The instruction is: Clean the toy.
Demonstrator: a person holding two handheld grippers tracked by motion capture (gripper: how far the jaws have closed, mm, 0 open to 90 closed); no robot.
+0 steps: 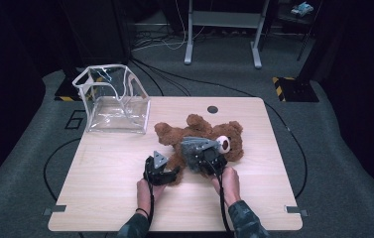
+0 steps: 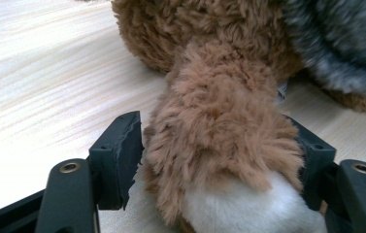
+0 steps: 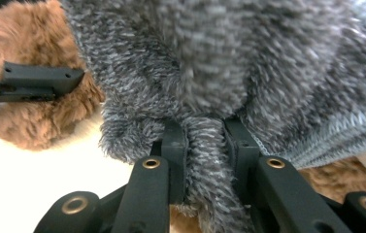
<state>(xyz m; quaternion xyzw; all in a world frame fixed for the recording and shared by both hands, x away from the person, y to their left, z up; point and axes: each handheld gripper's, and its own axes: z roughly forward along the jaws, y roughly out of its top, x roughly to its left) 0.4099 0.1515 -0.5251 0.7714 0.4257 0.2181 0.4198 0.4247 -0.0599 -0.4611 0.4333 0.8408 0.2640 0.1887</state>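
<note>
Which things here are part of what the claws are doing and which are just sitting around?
In use:
- teddy bear, its leg between the left claw's jaws
- grey fuzzy garment on the bear, a fold pinched by the right claw

Lying about:
- clear plastic bag, standing apart at the far left of the table

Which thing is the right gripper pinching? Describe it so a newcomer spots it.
On the wooden table, find the brown teddy bear lying near the middle. The grey fuzzy garment sits over its body; the right gripper is shut on a fold of it. It is the one grey, knitted thing against brown fur.
</note>
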